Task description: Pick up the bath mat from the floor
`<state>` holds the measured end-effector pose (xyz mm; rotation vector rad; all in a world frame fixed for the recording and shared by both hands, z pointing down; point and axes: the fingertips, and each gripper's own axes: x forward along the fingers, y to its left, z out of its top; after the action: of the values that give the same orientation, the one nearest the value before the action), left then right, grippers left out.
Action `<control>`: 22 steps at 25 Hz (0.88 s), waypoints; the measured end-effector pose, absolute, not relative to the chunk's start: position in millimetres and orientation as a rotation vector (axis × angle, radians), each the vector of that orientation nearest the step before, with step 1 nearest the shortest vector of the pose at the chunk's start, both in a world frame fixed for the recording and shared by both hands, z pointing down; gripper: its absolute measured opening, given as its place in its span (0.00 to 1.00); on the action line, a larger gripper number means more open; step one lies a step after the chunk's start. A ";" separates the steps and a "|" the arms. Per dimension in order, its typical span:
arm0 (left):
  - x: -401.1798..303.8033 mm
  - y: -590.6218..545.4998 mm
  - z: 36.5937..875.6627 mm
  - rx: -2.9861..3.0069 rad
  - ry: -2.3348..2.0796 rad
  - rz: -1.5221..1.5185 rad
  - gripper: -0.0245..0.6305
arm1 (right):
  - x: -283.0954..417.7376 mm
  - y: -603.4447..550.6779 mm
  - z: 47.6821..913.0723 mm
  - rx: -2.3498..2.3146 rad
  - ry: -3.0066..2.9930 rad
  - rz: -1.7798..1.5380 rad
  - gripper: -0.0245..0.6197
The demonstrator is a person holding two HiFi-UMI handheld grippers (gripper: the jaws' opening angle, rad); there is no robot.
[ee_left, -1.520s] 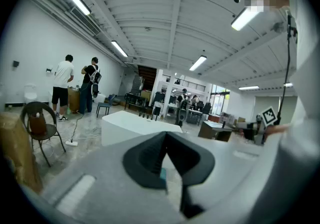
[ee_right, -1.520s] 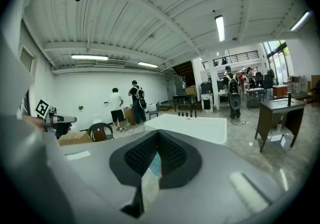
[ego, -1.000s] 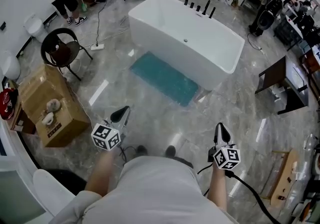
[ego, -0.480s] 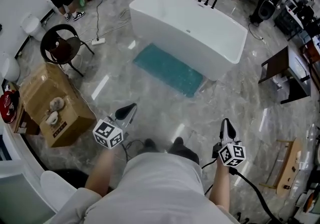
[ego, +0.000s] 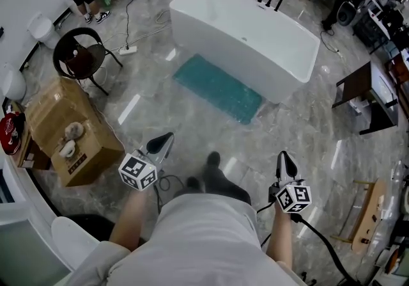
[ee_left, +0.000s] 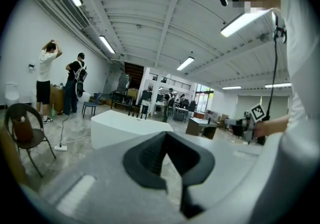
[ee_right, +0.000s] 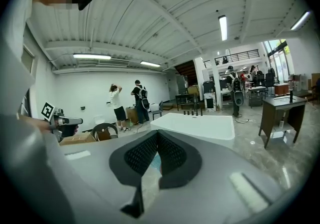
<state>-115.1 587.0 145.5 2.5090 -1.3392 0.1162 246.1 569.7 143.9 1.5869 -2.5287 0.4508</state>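
A person stands on a grey marble floor, a gripper in each hand. The left gripper has its jaws pressed together on nothing; a cardboard box sits off to its left. Ahead of both grippers and between them, well apart from either, the teal bath mat lies flat on the floor, just beside a white bathtub beyond it. The right gripper is closed too, and empty.
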 end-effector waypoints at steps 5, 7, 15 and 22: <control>-123.1 562.5 147.2 2.483 -1.379 0.123 0.04 | 240.0 535.1 151.1 1.564 -2.555 0.467 0.05; -127.6 548.4 147.4 2.474 -1.393 0.128 0.04 | 235.8 514.3 153.5 1.558 -2.568 0.479 0.05; -128.0 464.9 135.7 2.465 -1.402 0.114 0.04 | 218.7 412.8 148.3 1.456 -2.633 0.473 0.05; -119.3 389.1 140.9 2.449 -1.422 0.157 0.04 | 230.0 333.0 156.9 1.424 -2.616 0.486 0.05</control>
<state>-119.3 389.1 140.9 2.4490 -1.4216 0.1569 230.0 333.0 156.9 1.4239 -2.6157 0.4864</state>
